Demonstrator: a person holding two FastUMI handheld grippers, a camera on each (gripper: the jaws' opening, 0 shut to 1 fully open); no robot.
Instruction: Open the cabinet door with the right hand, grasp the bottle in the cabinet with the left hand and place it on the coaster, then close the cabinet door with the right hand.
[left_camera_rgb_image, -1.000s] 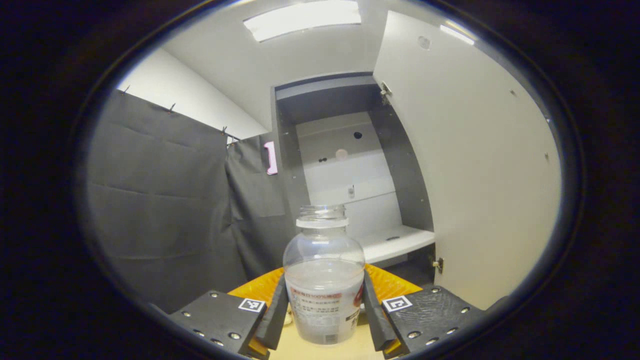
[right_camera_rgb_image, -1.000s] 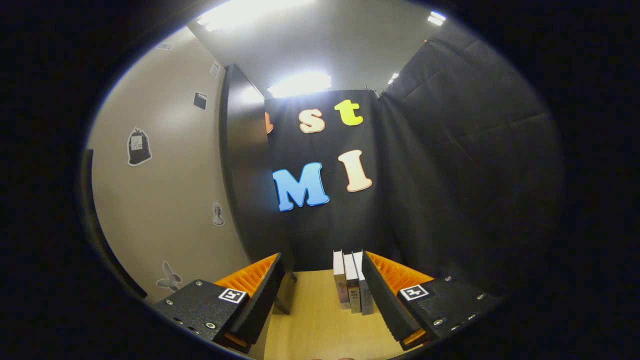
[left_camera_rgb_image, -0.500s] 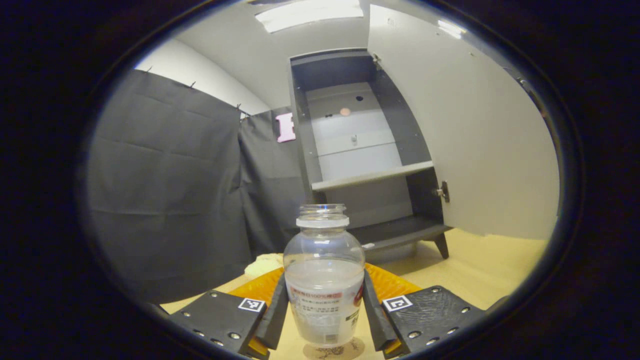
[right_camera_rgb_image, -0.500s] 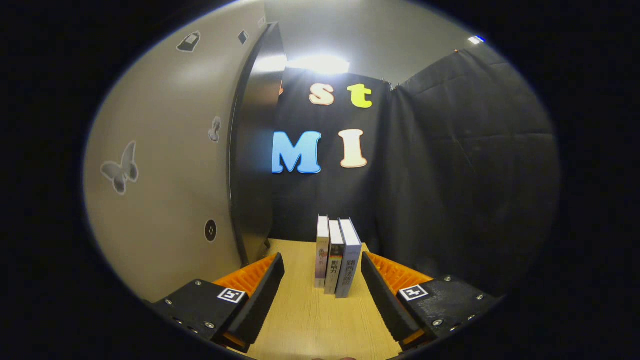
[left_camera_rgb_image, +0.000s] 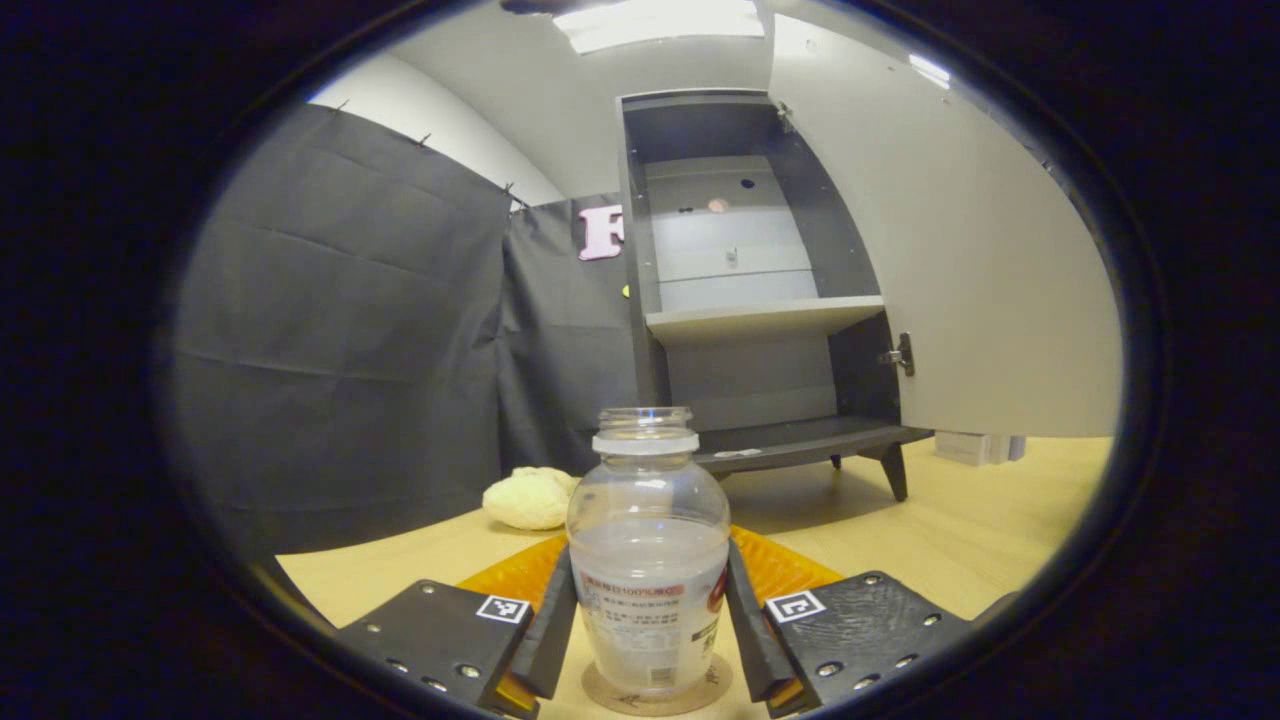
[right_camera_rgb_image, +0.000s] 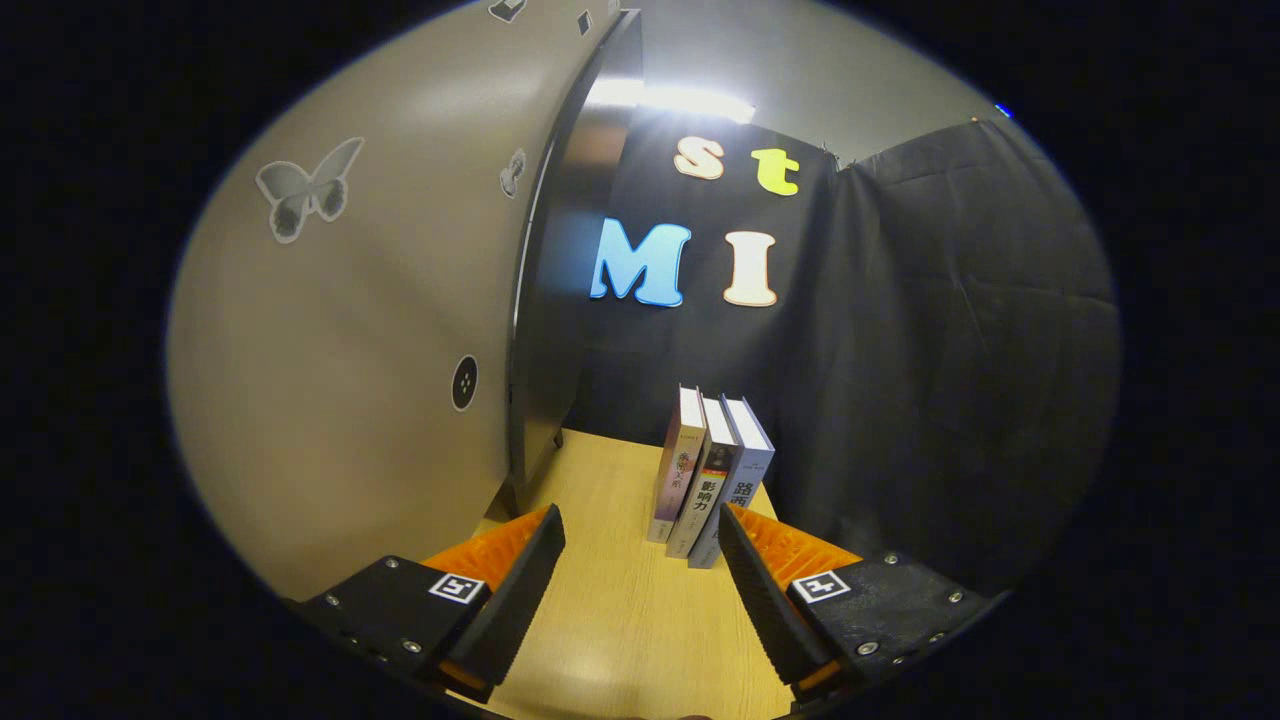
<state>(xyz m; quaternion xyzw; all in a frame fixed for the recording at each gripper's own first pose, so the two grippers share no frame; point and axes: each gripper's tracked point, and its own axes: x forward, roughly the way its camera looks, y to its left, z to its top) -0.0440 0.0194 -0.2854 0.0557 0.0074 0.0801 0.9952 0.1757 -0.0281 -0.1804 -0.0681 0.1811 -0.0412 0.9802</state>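
Note:
In the left gripper view a clear capless bottle (left_camera_rgb_image: 648, 545) with a printed label stands upright on a round brown coaster (left_camera_rgb_image: 655, 695) on the wooden table. My left gripper (left_camera_rgb_image: 650, 625) is shut on the bottle, one finger pressing each side. Beyond it stands the dark cabinet (left_camera_rgb_image: 745, 300), its pale door (left_camera_rgb_image: 960, 250) swung wide open to the right, its shelves bare. In the right gripper view my right gripper (right_camera_rgb_image: 635, 590) is open with nothing between its fingers, low over the table, beside the outer face of the cabinet door (right_camera_rgb_image: 370, 330), which carries butterfly stickers.
A pale crumpled lump (left_camera_rgb_image: 530, 497) lies on the table left of the cabinet. Three books (right_camera_rgb_image: 710, 480) stand upright just ahead of the right gripper, against the black cloth wall. A white object (left_camera_rgb_image: 975, 447) sits on the table below the open door.
The left gripper has come down from in front of the cabinet shelf, and the bottle now stands on the coaster. The right gripper has sunk lower beside the door, closer to the books.

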